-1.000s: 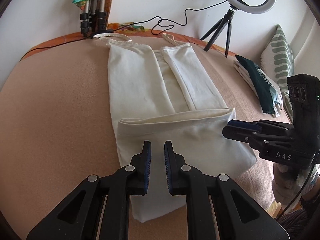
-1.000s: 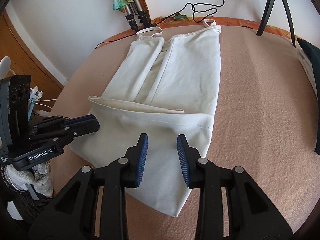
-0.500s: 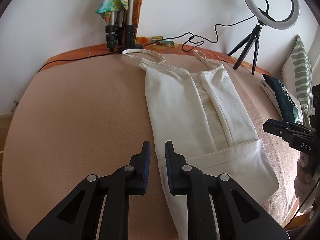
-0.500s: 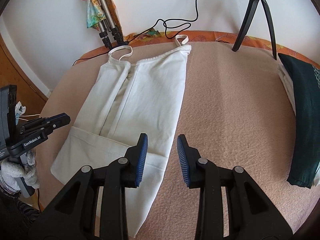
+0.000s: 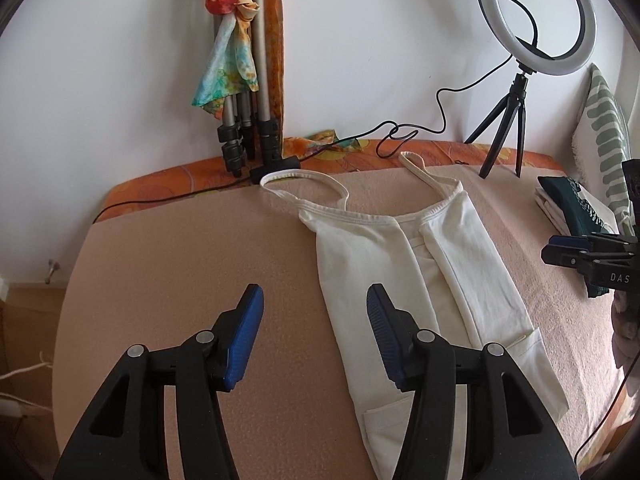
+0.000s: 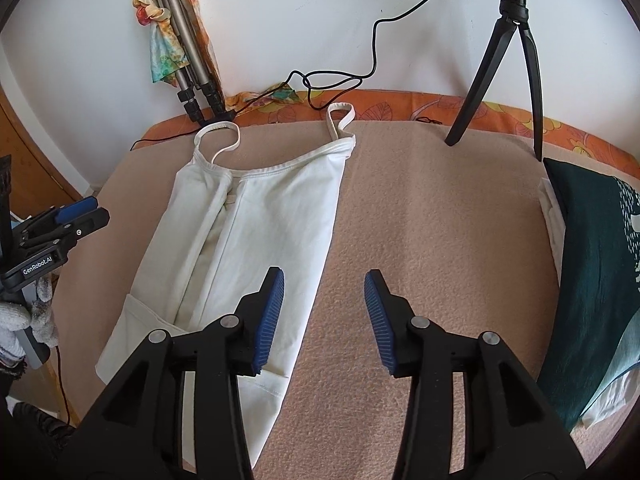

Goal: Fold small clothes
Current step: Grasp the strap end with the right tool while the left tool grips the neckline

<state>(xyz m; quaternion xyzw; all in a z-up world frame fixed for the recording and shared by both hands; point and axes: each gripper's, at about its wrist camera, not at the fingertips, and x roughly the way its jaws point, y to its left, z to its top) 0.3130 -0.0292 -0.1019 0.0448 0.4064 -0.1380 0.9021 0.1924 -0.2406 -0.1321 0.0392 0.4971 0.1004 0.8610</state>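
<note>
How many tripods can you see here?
2: a folded silver tripod leaning against the wall with a scarf tied on, and a small black tripod standing on the bed.

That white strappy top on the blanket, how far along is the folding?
Partly done. The white top lies flat with both long sides folded inward and its bottom hem turned up. Nothing is in hand: the left gripper and right gripper are opening, with nothing between their jaws. Left: probably folding the strap end down into a compact bundle.
</note>
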